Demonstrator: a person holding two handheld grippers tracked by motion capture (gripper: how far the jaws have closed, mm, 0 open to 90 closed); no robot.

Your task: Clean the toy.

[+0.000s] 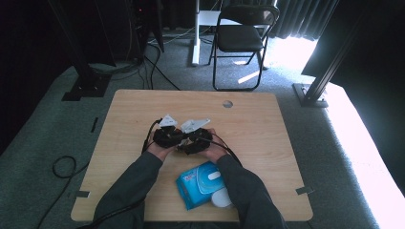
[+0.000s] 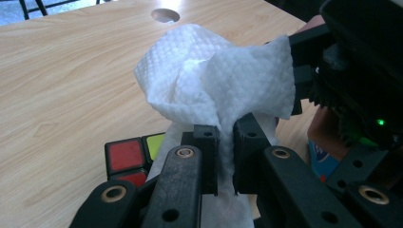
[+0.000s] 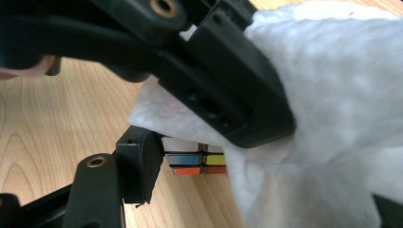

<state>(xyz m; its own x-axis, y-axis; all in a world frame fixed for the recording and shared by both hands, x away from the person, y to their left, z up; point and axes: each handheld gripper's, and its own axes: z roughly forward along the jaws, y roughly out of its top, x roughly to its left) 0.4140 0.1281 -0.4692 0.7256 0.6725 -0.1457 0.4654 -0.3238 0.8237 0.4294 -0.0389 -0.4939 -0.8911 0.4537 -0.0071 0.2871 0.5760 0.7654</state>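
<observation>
The left claw [image 2: 225, 142] pinched a white, dimpled wipe [image 2: 209, 76], crumpled and bunched above its nearly closed jaws. Under the wipe sat a cube [image 2: 128, 159] with red and yellow-green tiles, held between the right claw's [image 3: 190, 159] half-open jaws at mid-table. A blue pack [image 1: 200, 183] lay near the front edge. Beyond, the table [image 1: 248, 114] lay bare to its far edge.
</observation>
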